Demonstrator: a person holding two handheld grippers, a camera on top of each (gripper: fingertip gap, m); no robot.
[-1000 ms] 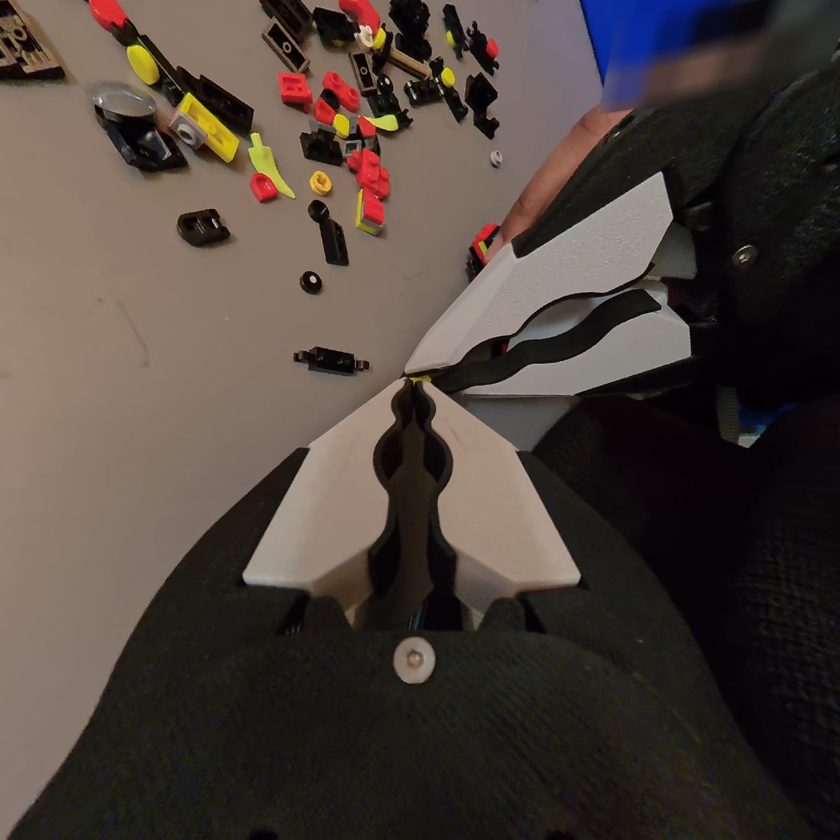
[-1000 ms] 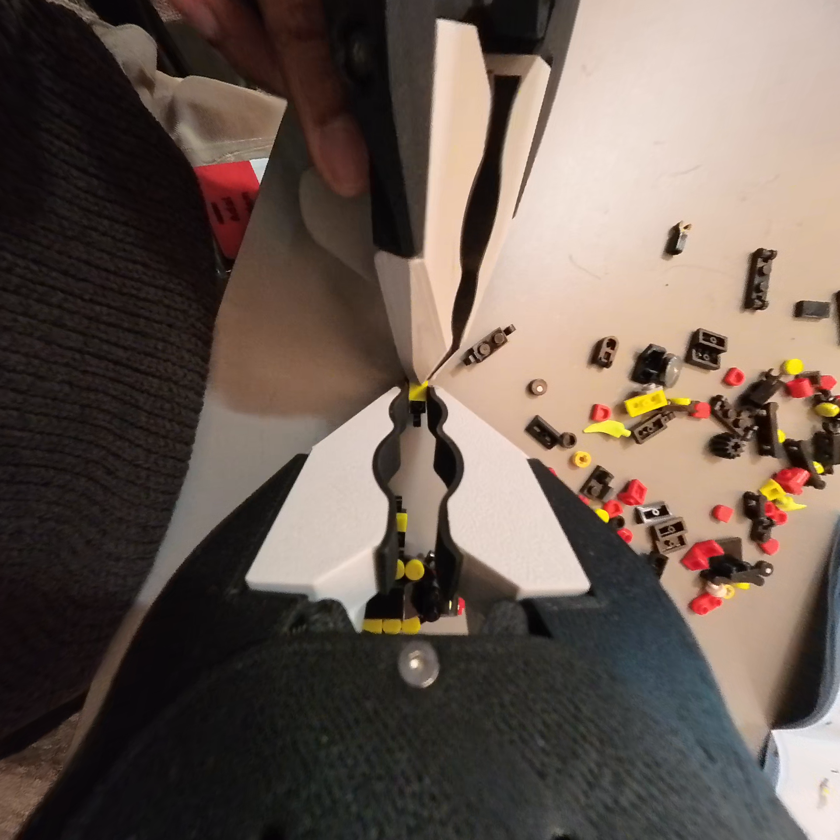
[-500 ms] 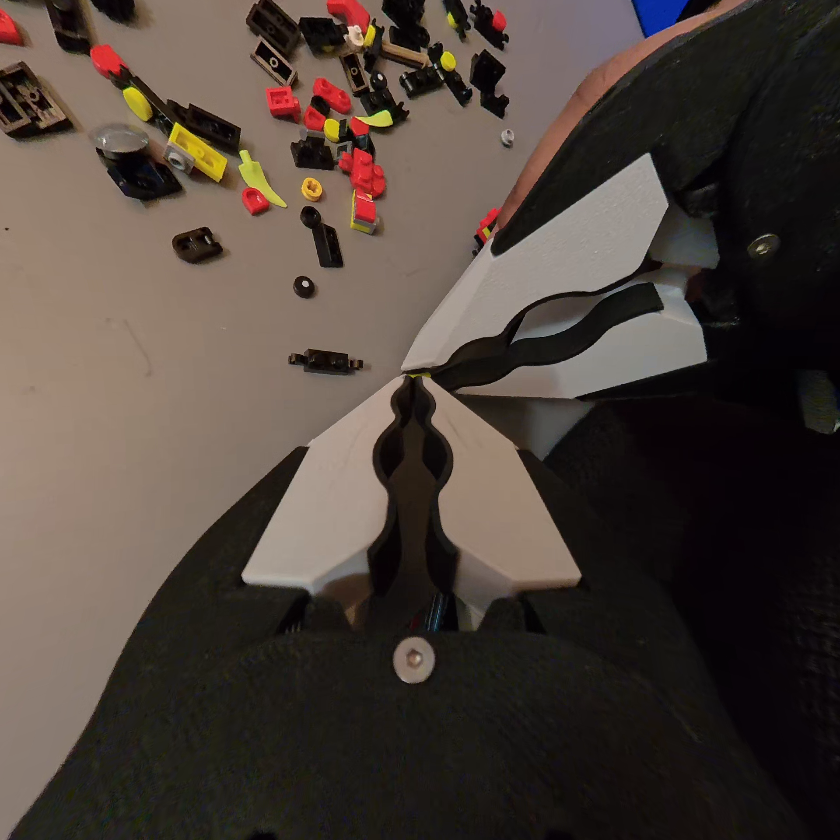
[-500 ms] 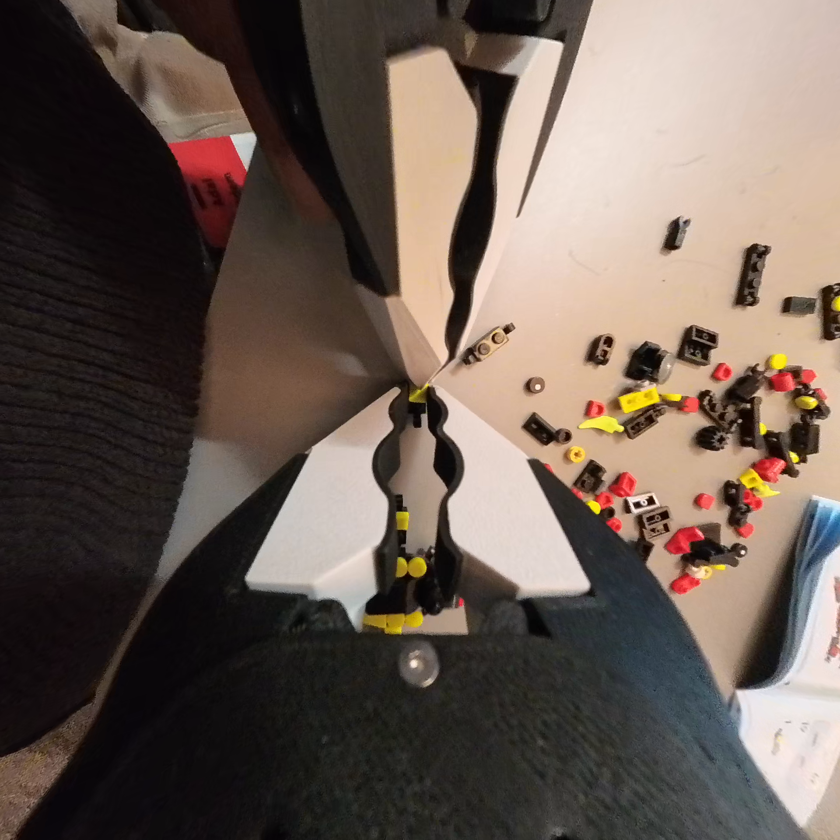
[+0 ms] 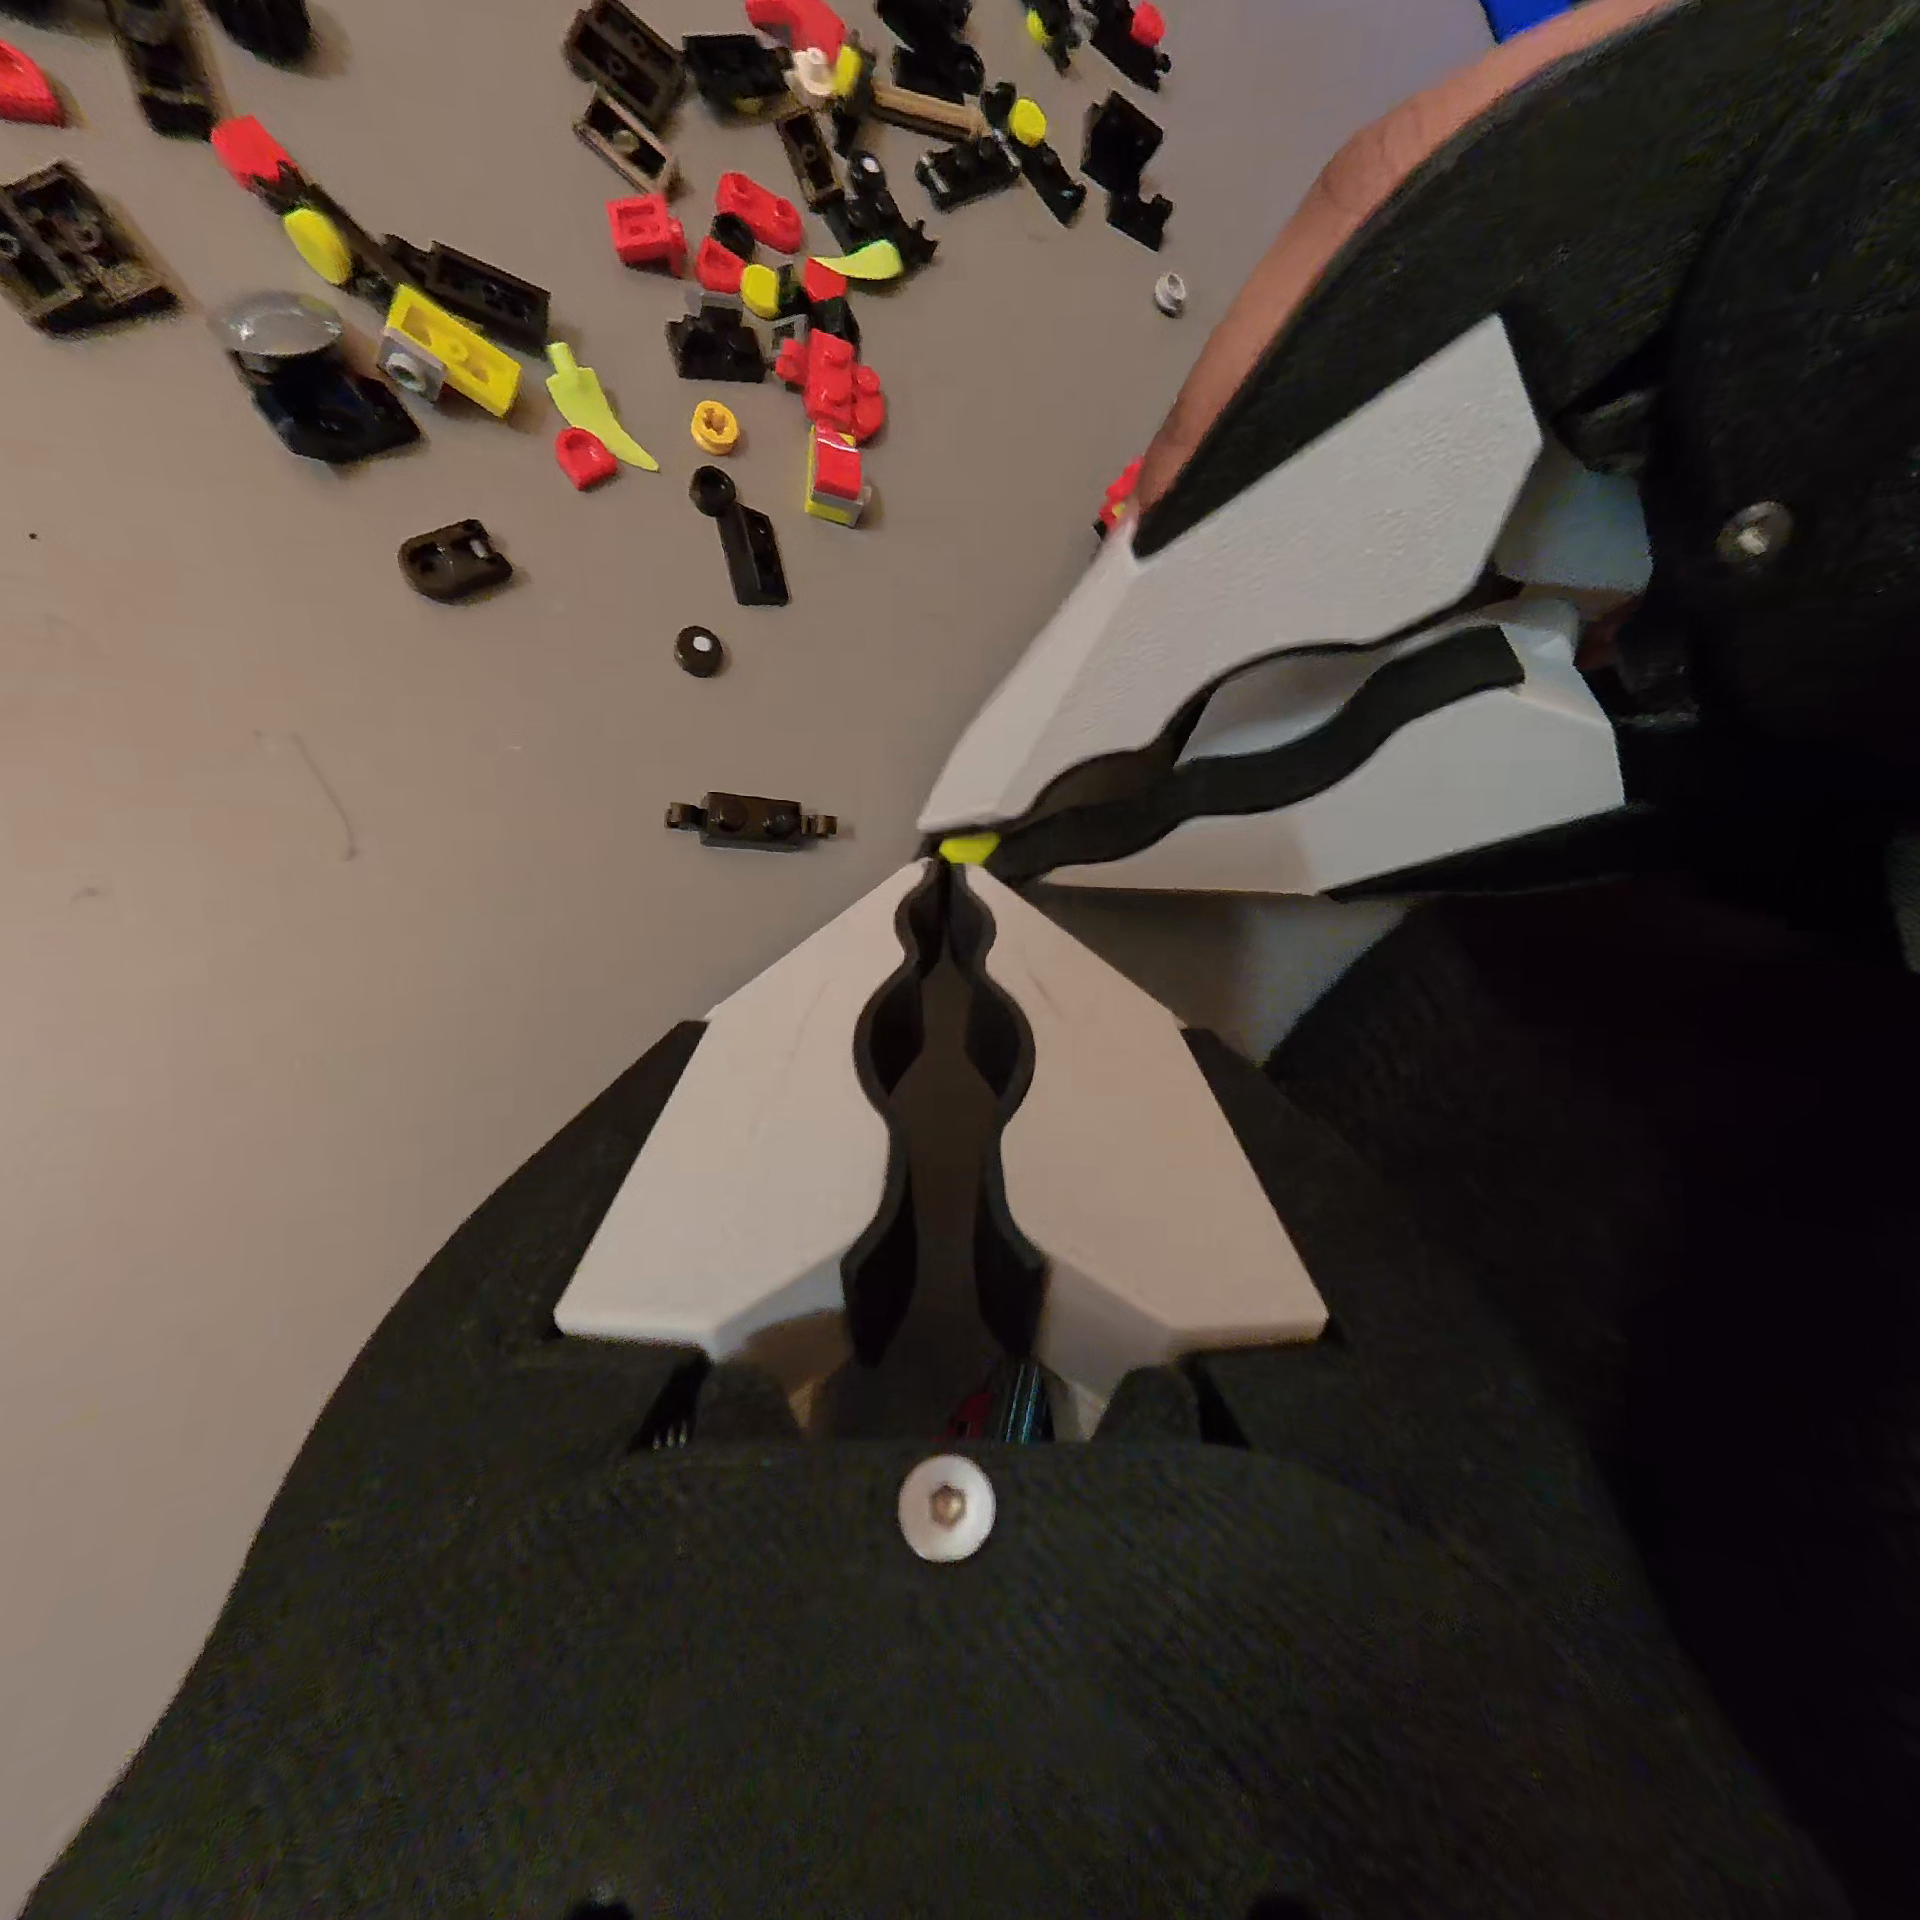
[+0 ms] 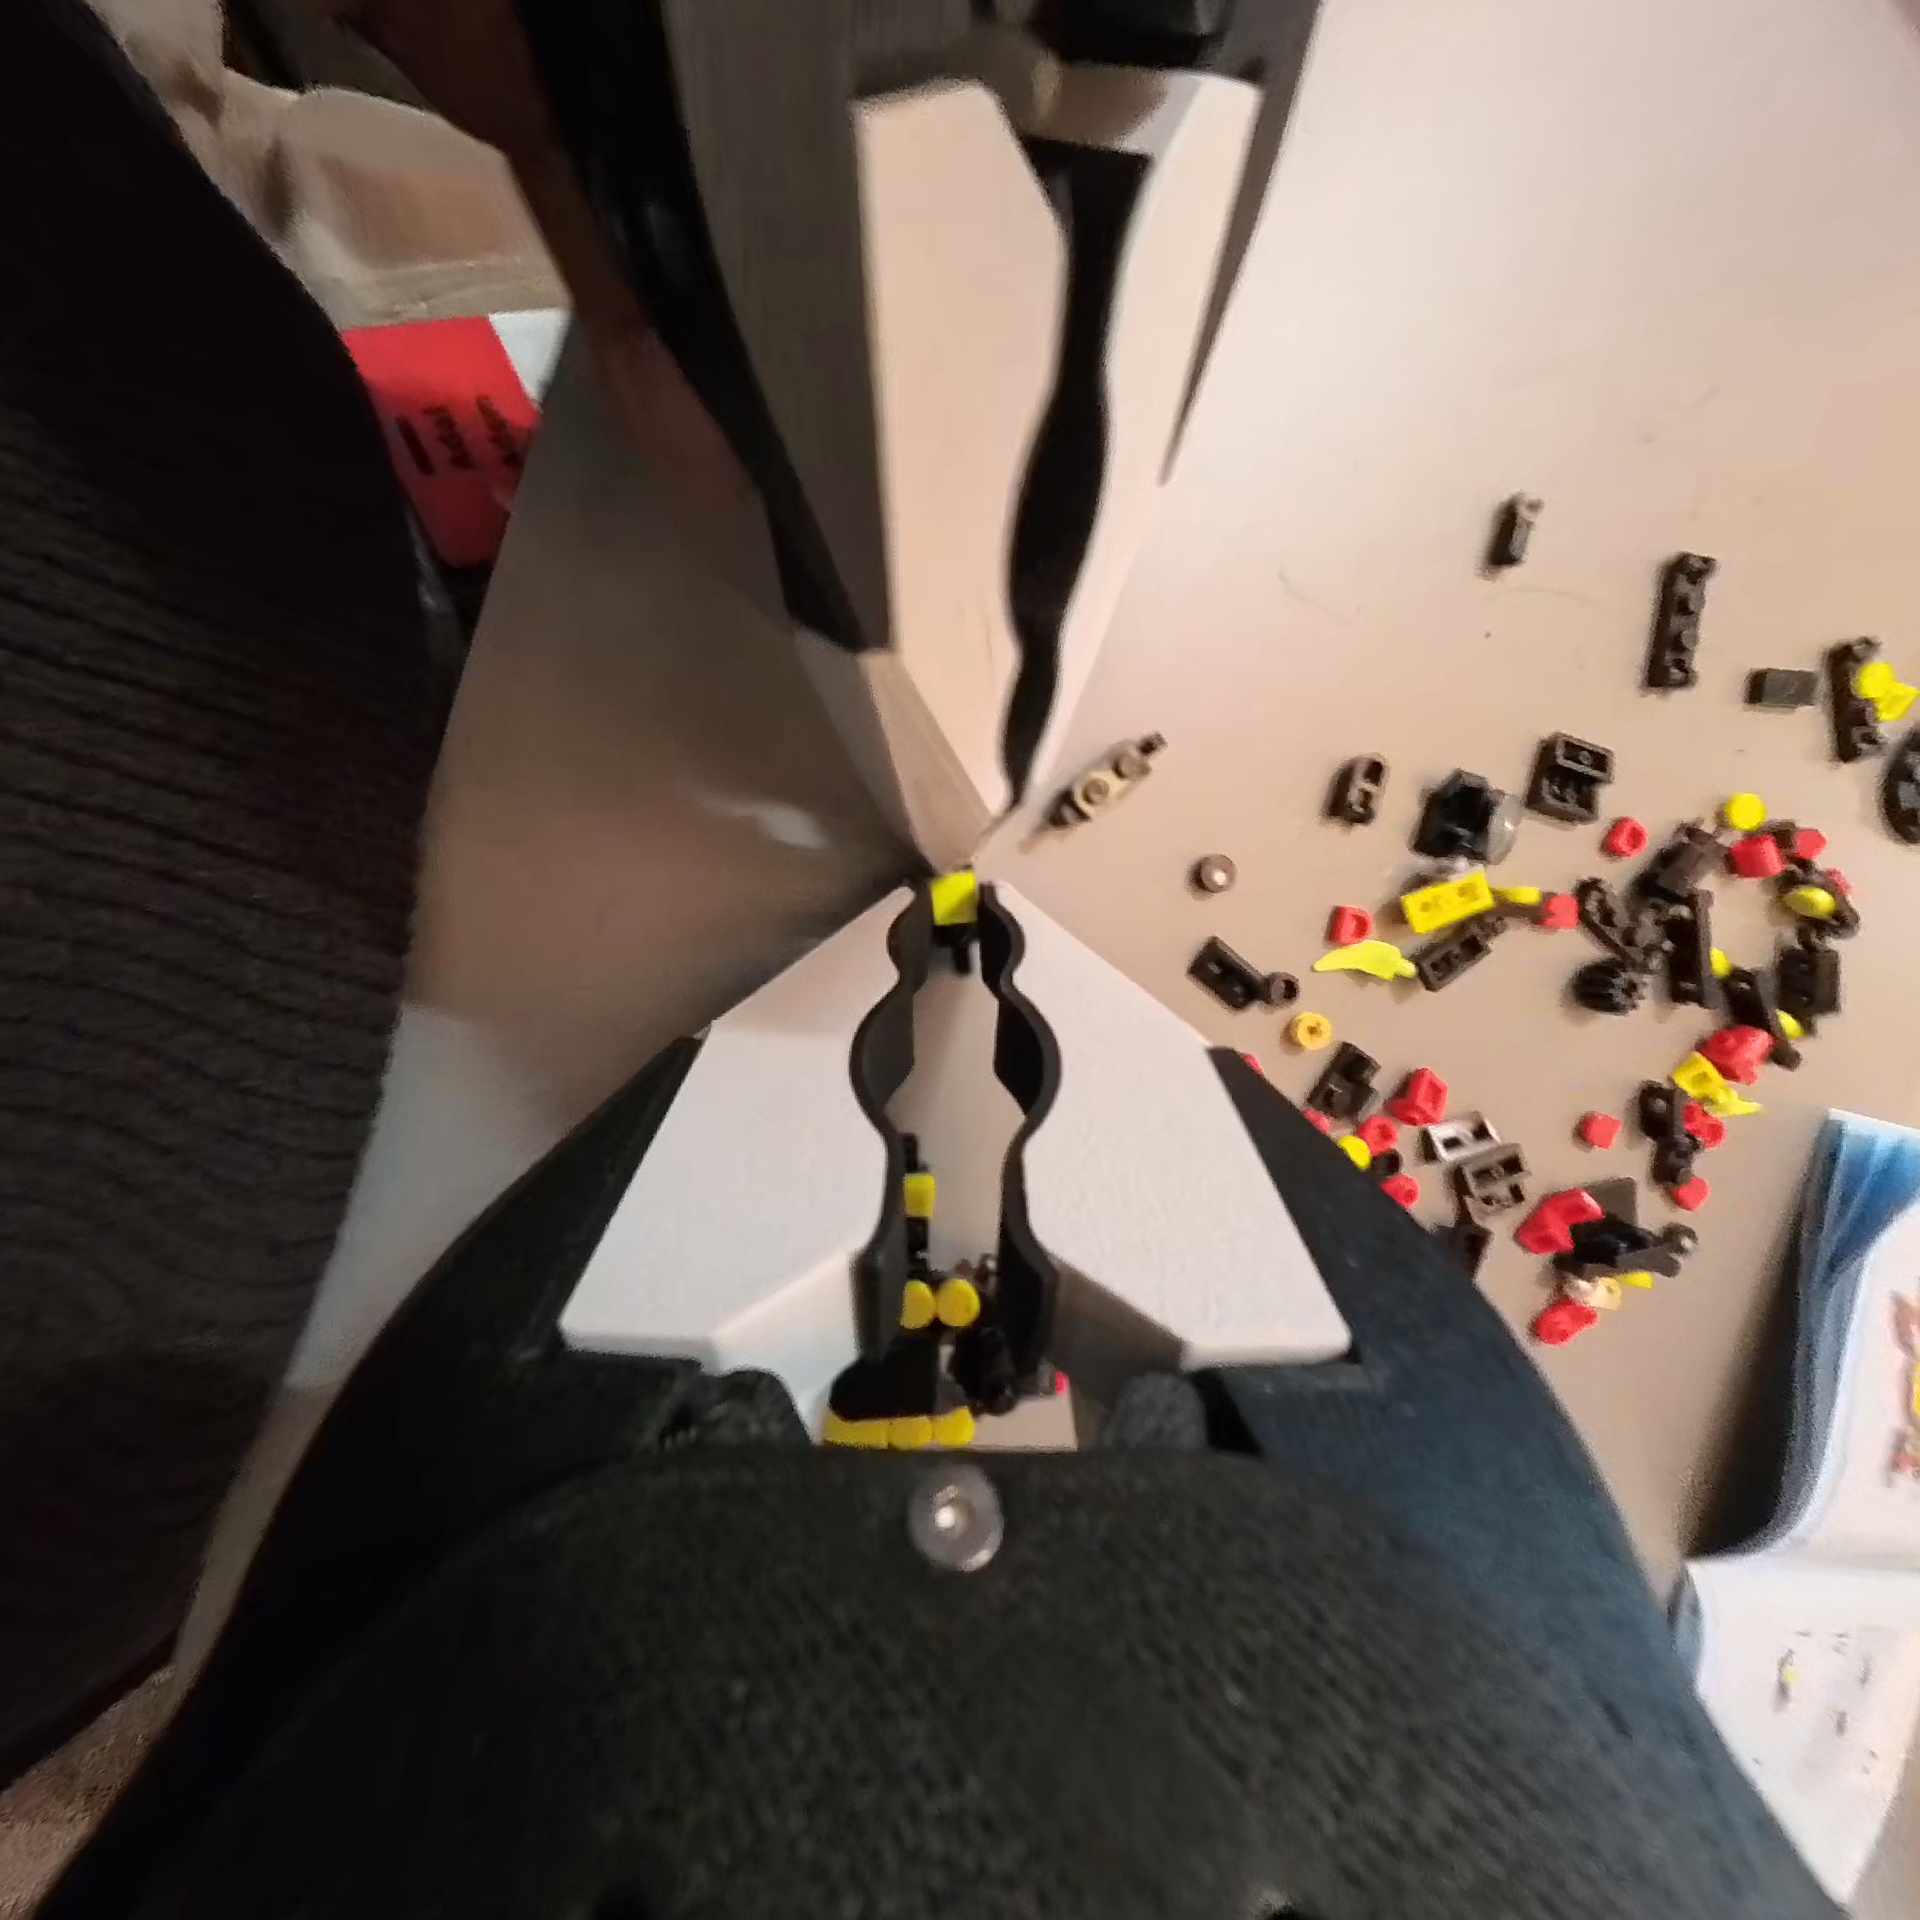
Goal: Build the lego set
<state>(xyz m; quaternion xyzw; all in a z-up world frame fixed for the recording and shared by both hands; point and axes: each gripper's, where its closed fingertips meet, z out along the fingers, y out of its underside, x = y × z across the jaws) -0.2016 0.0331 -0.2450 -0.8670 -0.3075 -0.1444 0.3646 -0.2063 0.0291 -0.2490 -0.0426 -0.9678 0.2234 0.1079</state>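
1. We see the right tool (image 6: 951, 904) pinching a small yellow piece (image 6: 954, 898) at its tips, above the grey counter (image 5: 260, 987).
2. The left tool (image 5: 940, 871) is pressed together, its tips meeting that piece.
3. Loose bricks (image 5: 727, 270) lie scattered beyond.

left tongs (image 5: 948, 883): pale grey wedge fingers, wavy black inner pads, black textured housing, one silver screw | right tongs (image 6: 951, 899): same build | person: dark ribbed knit sleeve (image 6: 156, 727)
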